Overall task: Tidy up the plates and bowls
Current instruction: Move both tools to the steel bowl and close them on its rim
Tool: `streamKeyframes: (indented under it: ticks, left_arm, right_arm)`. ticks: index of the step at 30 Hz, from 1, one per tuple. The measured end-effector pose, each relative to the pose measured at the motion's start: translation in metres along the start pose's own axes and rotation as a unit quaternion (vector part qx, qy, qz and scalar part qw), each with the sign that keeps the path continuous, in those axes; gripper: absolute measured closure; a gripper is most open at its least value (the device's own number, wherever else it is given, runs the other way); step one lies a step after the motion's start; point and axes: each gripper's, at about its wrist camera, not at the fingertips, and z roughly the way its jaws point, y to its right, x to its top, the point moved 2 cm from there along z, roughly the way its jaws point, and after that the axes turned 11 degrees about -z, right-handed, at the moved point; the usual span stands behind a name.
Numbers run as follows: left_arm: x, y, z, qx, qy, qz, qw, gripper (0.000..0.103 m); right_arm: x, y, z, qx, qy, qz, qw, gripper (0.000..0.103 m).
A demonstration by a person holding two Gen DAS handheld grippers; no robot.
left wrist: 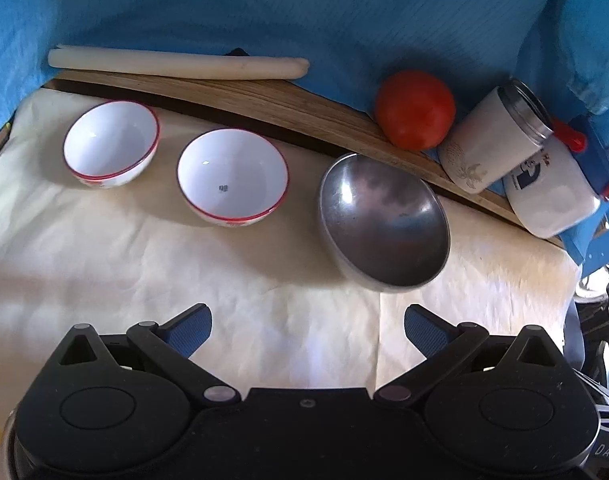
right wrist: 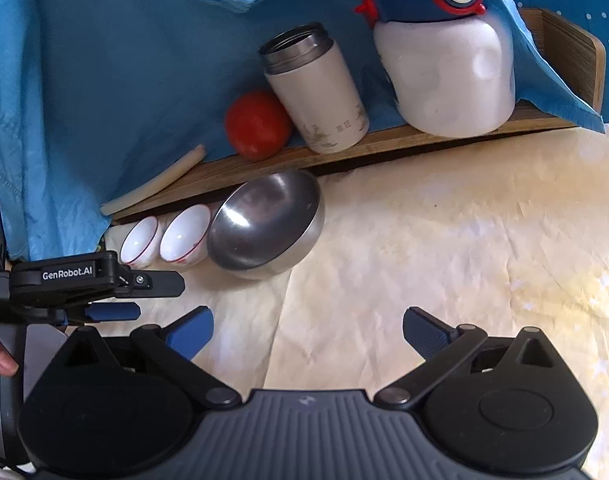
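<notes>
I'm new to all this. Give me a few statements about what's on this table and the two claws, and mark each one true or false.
1. Three bowls sit in a row on the cream cloth: two white bowls, one and another, and a metal bowl. True.
2. The left claw is clamped on the metal bowl. False: its jaws are wide apart with nothing between them.
3. The tomato lies inside the metal bowl. False: it rests behind it on the wooden board.
4. The white flask has no lid on. True.
5. The right claw holds a white bowl. False: it is open and empty.
</notes>
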Motion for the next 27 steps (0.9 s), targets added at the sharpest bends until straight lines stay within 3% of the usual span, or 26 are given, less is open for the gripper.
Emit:
streamKeyframes:
  ticks: [14, 20, 27]
  left_arm:
    - [0.023, 0.015, 0.046, 0.007, 0.027, -0.058, 0.9979, 0.001]
    - [0.024, 0.017, 0.056, 0.027, 0.036, -0.071, 0.9965, 0.002]
    - [0.023, 0.009, 0.060, 0.027, 0.041, -0.083, 0.9953, 0.008]
  right_arm:
    - [0.060, 0.027, 0.065, -0.014, 0.010, 0.004, 1.000, 0.002]
    - [0.067, 0.031, 0.085, -0.015, -0.003, -0.006, 1.000, 0.012]
    - [0.060, 0.028, 0.098, -0.010, -0.019, -0.004, 1.000, 0.036]
